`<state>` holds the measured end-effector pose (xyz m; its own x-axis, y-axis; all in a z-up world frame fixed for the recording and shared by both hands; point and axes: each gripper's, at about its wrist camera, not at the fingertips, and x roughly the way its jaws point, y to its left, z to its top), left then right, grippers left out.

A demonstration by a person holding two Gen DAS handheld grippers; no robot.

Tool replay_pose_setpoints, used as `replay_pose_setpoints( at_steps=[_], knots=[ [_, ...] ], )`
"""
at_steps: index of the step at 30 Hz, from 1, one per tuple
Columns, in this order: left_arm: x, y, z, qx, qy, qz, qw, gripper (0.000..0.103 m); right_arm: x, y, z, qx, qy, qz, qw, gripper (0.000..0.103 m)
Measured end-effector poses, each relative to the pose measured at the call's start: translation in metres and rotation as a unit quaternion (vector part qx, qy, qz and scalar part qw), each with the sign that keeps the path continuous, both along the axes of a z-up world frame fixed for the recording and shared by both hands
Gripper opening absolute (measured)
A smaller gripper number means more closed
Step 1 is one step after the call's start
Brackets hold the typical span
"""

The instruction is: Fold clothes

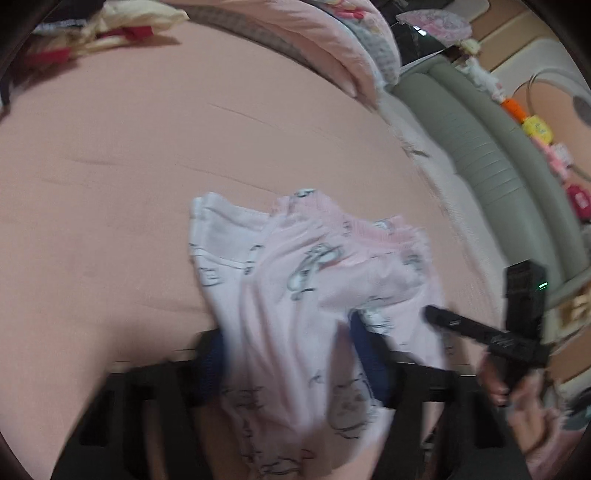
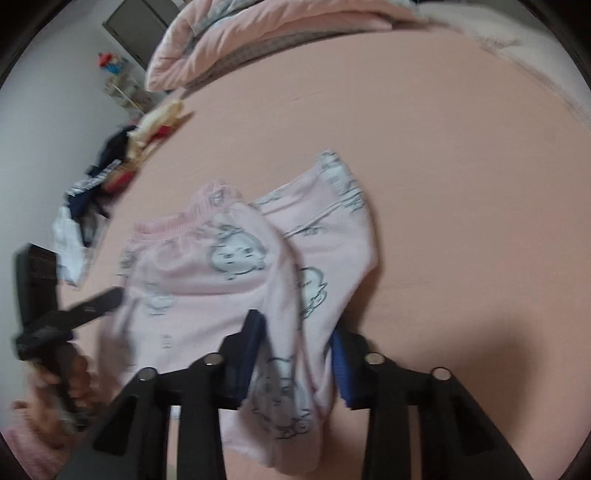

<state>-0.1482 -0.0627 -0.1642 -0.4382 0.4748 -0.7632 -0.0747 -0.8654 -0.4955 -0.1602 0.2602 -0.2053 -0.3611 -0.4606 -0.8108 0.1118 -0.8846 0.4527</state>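
A pale pink garment with grey cartoon prints and a pink elastic waistband (image 1: 306, 280) (image 2: 221, 266) lies partly on the pink bed sheet (image 1: 147, 155) (image 2: 461, 184). My left gripper (image 1: 288, 354) is shut on one end of the pink garment, with cloth draped between its blue pads. My right gripper (image 2: 295, 354) is shut on another part of the same garment. The right gripper also shows in the left wrist view (image 1: 436, 314), at the garment's right edge. The left gripper shows in the right wrist view (image 2: 110, 299), at the garment's left edge.
A pile of other clothes (image 2: 99, 184) (image 1: 92, 37) lies at the bed's far edge. A rolled pink quilt (image 2: 258, 33) (image 1: 332, 44) lies along the back. A grey-green padded headboard (image 1: 498, 177) with small toys runs on the right.
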Motion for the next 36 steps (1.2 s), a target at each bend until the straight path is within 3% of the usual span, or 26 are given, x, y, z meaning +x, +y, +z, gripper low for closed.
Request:
replay_pose_setpoints(
  at_steps=[7,11,12,13,16,18,21,25,31,34,36],
  knots=[
    [-0.002,-0.019,-0.014,0.074,-0.021,0.011,0.9970,0.021,-0.013,0.007,-0.009,-0.035,-0.014,-0.007,0.999,0.034],
    [-0.003,-0.007,-0.011,0.038,-0.003,0.010,0.9992,0.021,-0.016,0.001,-0.009,-0.029,-0.002,0.001,1.000,0.034],
    [-0.004,-0.004,-0.008,0.023,-0.001,0.009,0.9997,0.020,-0.014,-0.003,-0.007,-0.017,0.006,0.008,1.000,0.030],
    [-0.004,0.001,-0.002,0.011,0.003,0.008,0.9999,0.010,-0.012,-0.006,-0.004,-0.018,0.010,0.014,1.000,0.014],
    [0.001,0.021,0.020,-0.031,0.034,-0.006,0.9989,0.009,-0.006,-0.015,0.009,-0.020,0.027,0.031,0.999,0.011],
    [0.001,0.032,0.038,-0.035,0.051,-0.018,0.9979,0.008,-0.003,-0.019,0.024,0.000,0.049,0.045,0.998,0.011],
    [-0.008,0.049,0.062,-0.018,0.068,-0.035,0.9970,0.008,-0.011,-0.009,0.053,-0.015,0.073,0.058,0.995,0.011],
    [-0.040,0.093,0.087,0.004,0.087,-0.062,0.9942,0.008,-0.037,0.030,0.091,-0.030,0.104,0.055,0.993,0.011],
    [-0.128,0.182,0.107,0.025,0.110,-0.080,0.9903,0.008,-0.101,0.143,0.134,-0.017,0.157,-0.021,0.987,0.011],
    [-0.185,0.236,0.104,0.037,0.114,-0.089,0.9888,0.008,-0.133,0.201,0.141,-0.013,0.190,-0.050,0.980,0.011],
    [-0.223,0.272,0.101,0.045,0.117,-0.097,0.9874,0.008,-0.156,0.234,0.140,0.025,0.196,-0.063,0.978,0.011]
  ],
)
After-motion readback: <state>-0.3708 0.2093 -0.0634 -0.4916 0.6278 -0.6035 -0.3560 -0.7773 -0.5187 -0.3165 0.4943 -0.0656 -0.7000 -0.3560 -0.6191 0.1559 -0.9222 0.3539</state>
